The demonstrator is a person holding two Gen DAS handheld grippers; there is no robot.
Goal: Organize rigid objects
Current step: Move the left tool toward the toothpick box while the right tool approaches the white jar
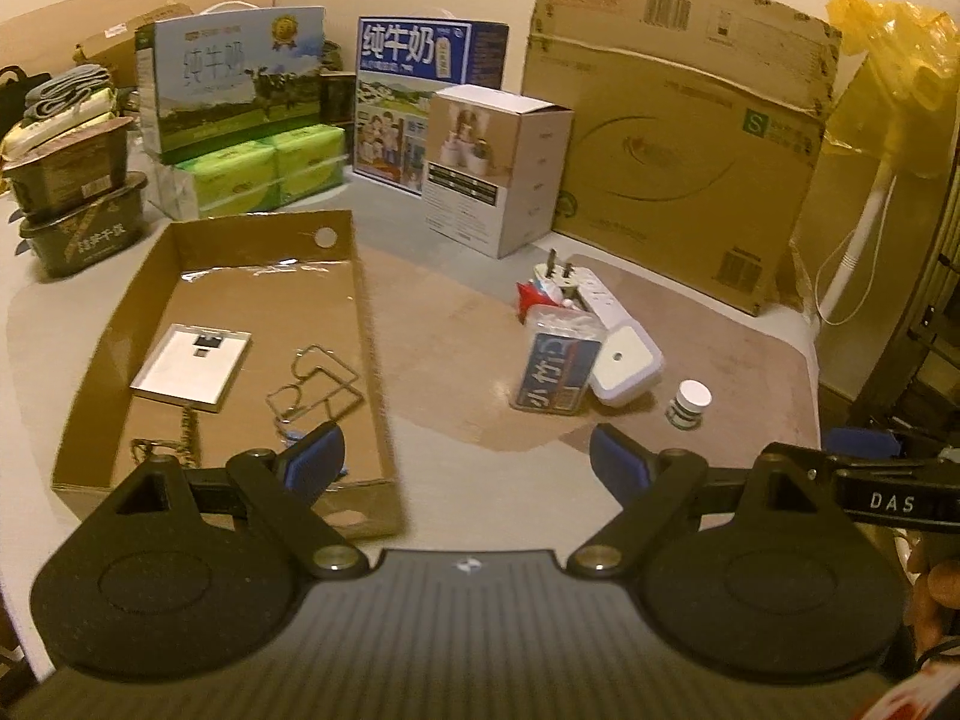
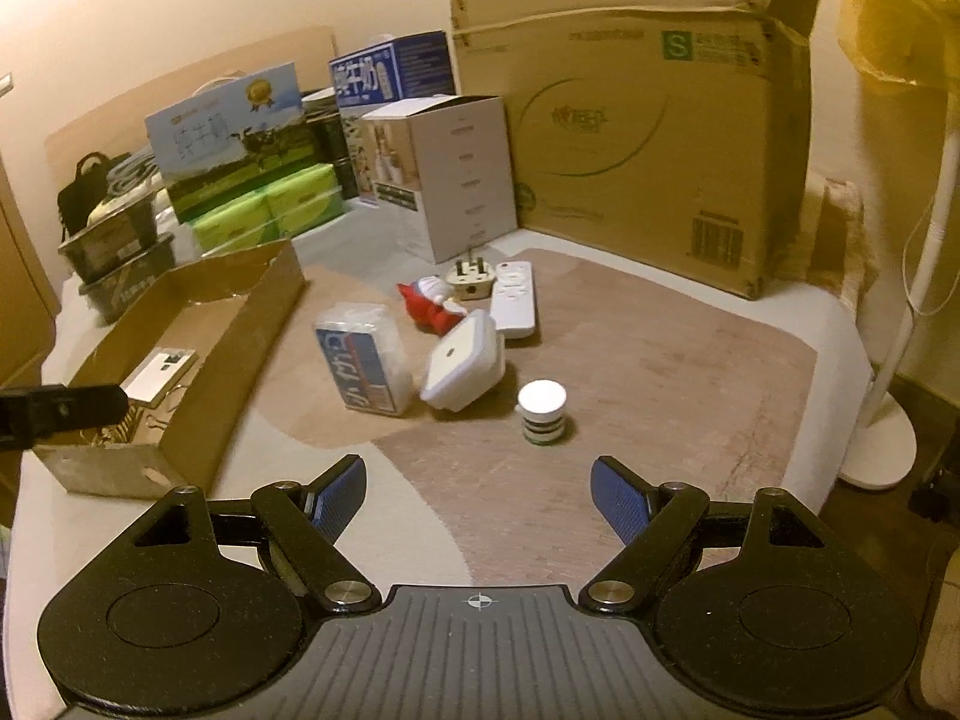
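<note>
We hold the left gripper [image 1: 468, 462] and right gripper [image 2: 478, 495] wide and empty, facing the small white-capped jar [image 2: 542, 412] beside the cardboard tray [image 1: 372, 324].

occluded: chain [image 1: 180, 444] partly behind left hand-held gripper [image 1: 468, 462]; cut off: fan stand [image 2: 882, 420] top

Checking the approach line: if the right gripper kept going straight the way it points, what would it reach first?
Probably the small white-capped jar, which stands just ahead of the open right gripper, slightly right of centre. Only bare mat lies between; depth is uncertain.
</note>
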